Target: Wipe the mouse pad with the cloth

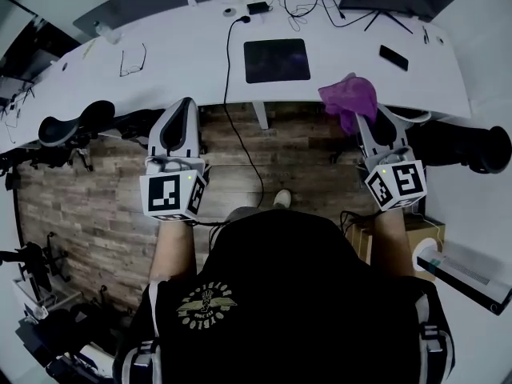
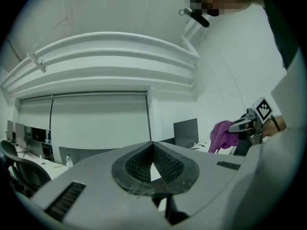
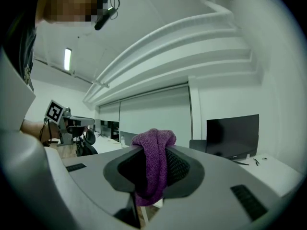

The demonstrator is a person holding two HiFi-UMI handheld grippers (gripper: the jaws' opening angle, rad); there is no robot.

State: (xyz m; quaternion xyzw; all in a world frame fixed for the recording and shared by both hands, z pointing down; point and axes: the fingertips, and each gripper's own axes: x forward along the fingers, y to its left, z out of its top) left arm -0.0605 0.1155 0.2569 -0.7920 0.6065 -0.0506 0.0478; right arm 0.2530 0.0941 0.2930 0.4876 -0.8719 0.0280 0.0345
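Note:
A dark square mouse pad [image 1: 277,60] lies flat near the middle of the white desk [image 1: 184,62]. A purple cloth [image 1: 350,98] hangs bunched over the desk's front edge, right of the pad, with my right gripper [image 1: 366,118] shut on it. In the right gripper view the cloth [image 3: 154,164] is pinched between the jaws and droops below them. My left gripper [image 1: 182,110] is held at the desk's front edge, left of the pad, shut and empty; its pads [image 2: 165,164] meet at the tip. The left gripper view catches the cloth [image 2: 222,134] at far right.
On the desk lie glasses [image 1: 133,59], a phone [image 1: 394,57], a black cable [image 1: 230,62] running off the front edge, and monitor stands at the back. Black chairs [image 1: 76,122] sit under the desk on both sides. A cardboard box [image 1: 416,234] stands on the floor at right.

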